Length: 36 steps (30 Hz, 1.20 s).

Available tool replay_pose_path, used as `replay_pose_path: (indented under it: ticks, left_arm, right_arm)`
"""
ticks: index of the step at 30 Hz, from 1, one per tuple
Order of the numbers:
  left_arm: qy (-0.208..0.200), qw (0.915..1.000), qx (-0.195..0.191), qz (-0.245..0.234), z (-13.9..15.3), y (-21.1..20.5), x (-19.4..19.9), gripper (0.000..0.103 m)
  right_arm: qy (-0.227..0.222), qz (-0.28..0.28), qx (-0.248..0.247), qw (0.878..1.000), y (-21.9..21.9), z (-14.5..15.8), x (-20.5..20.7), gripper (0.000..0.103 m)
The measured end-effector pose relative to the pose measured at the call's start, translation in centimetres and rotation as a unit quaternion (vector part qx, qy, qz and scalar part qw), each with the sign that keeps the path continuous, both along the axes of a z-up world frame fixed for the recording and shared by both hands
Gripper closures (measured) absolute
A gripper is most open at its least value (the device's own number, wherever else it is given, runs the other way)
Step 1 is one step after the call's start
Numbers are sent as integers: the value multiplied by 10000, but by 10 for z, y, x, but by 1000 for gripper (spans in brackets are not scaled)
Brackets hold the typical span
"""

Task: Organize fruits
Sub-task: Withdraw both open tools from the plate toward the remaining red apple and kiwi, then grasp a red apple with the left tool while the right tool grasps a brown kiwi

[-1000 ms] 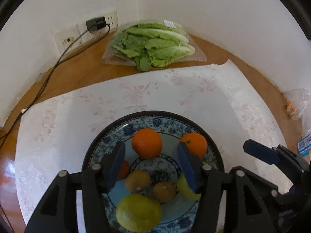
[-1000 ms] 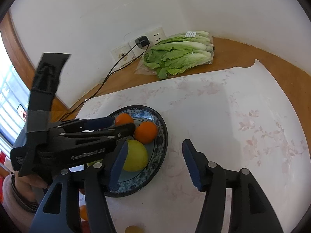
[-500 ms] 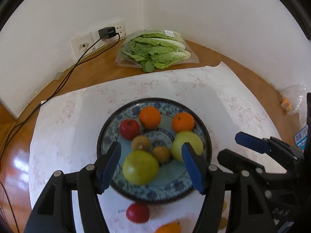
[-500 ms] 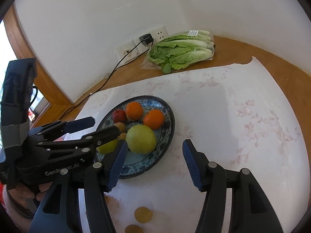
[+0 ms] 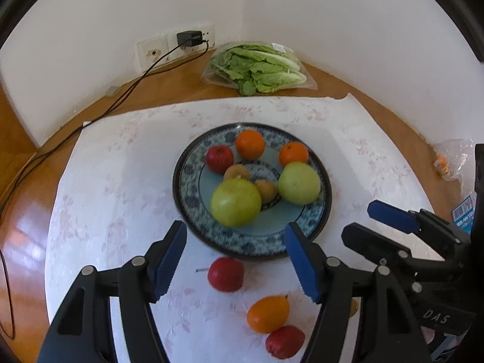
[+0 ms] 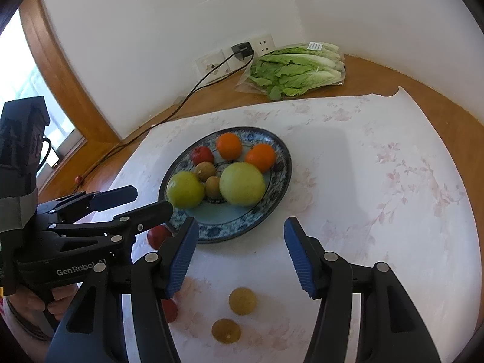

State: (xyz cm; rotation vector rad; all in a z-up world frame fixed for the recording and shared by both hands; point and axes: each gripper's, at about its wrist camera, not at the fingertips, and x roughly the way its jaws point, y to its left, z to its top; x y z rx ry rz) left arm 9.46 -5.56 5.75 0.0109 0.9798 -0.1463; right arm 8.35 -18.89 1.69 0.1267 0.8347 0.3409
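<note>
Now the left claw (image 5: 236, 260), its jaws just opened wider and empty, is held directly over a loose red fruit (image 5: 225, 274) lying just short of the plate (image 5: 193, 211).

A plate (image 5: 187, 193) of fruit is set mid-table (image 5: 45, 157) on a cloth (image 5: 121, 181); bagged lettuce (image 5: 260, 69) is placed behind it, loose fruit (image 5: 225, 273) before it.

Seven fruits on one plate (image 5: 193, 211)
</note>
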Motion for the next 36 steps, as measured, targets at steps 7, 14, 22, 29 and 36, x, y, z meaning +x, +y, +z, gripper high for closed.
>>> replay_pose_path:
  ticks: [7,14,22,29,36]
  left_arm:
    - [107,9999,-39,66,-11,7,-13,33]
    - [70,10000,-11,59,-14,8,-25,33]
    - [49,10000,-27,51,-17,9,-29,33]
    - [92,9999,-102,41,-20,10,-31,33]
    - [68,9998,-164,92,-19,16,-32,33]
  right_arm:
    - [86,52,-94,9999,4,-7,-11,43]
    - [192,54,-237,9995,4,-16,-17,43]
    - [187,73,-462,9987,4,-22,-25,43]
    - [265,170,-554,9980,5,-29,-26,43]
    - [309,257,-524,9978,5,-35,-27,43]
